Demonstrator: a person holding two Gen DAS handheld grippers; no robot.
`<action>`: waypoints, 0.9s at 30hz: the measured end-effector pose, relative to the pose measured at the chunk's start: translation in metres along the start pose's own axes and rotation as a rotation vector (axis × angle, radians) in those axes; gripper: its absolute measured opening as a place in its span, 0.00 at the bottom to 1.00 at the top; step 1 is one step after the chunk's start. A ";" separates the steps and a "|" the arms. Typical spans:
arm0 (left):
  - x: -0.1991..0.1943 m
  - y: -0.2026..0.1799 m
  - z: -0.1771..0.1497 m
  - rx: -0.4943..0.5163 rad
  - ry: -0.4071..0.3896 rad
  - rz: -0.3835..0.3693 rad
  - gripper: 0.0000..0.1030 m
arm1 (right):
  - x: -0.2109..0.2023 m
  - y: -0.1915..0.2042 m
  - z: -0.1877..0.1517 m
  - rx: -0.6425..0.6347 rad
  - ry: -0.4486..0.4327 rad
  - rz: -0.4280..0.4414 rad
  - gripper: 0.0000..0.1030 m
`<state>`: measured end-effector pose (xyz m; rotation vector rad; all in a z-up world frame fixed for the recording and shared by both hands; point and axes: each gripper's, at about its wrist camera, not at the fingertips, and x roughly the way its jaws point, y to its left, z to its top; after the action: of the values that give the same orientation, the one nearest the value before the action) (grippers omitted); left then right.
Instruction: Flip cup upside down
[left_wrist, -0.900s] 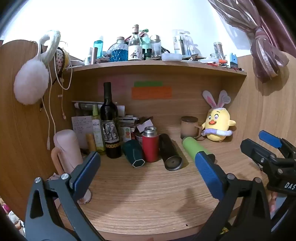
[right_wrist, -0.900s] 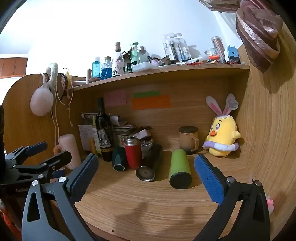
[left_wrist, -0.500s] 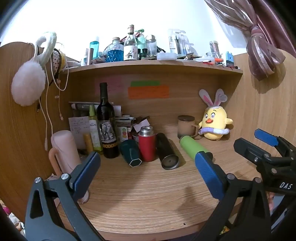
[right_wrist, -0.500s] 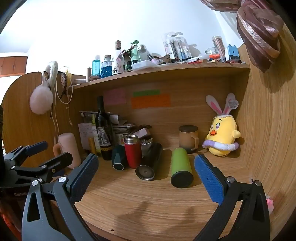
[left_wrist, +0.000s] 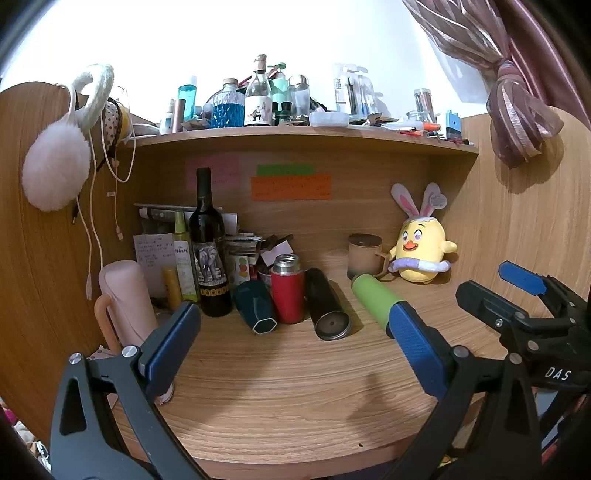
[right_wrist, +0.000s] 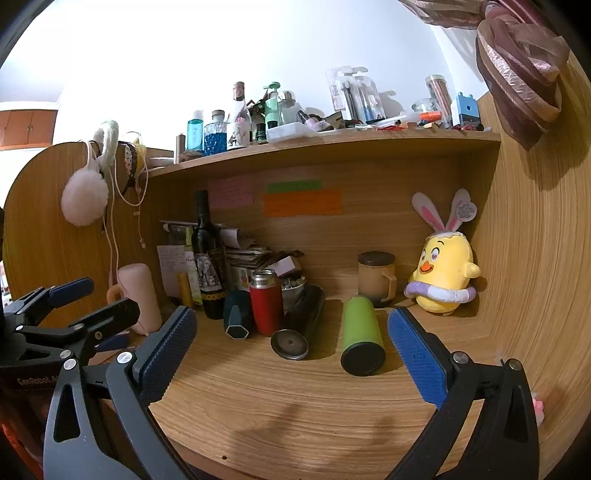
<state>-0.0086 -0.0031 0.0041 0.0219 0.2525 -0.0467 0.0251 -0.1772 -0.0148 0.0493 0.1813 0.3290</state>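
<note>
Both tools hang short of the clutter at the back of the desk (right_wrist: 295, 413), holding nothing. The right gripper (right_wrist: 288, 354) has its fingers spread wide, and so does the left gripper (left_wrist: 291, 347).

Which cup the task means is not certain. The likeliest is the green cup (right_wrist: 360, 336), lying on its side just ahead of the right gripper, nearer its right finger than its left, dark end toward the camera. In the left view the same green cup (left_wrist: 373, 297) lies just beyond the tip of the left gripper's right finger. A black flask (right_wrist: 301, 328) lies on its side ahead of the right gripper's gap, left of the green one and apart from it. A red flask (right_wrist: 266, 302) stands upright behind it.

To do the reach well, I would bring the right gripper forward with the green body centred between the fingers, low to the desk, and close across the middle of its length so it does not roll away. The black flask should stay outside the left finger.
</note>
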 end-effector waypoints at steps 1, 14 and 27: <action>0.000 0.001 0.000 0.000 0.000 0.000 1.00 | -0.002 0.000 0.001 -0.007 -0.003 0.000 1.00; 0.001 0.005 0.000 -0.012 0.010 -0.003 1.00 | -0.004 0.002 0.004 -0.016 -0.002 -0.001 1.00; 0.006 0.007 -0.001 -0.008 0.017 0.001 1.00 | -0.004 0.004 0.003 -0.016 0.000 -0.004 1.00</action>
<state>-0.0028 0.0033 0.0019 0.0140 0.2693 -0.0447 0.0212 -0.1749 -0.0109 0.0330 0.1784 0.3269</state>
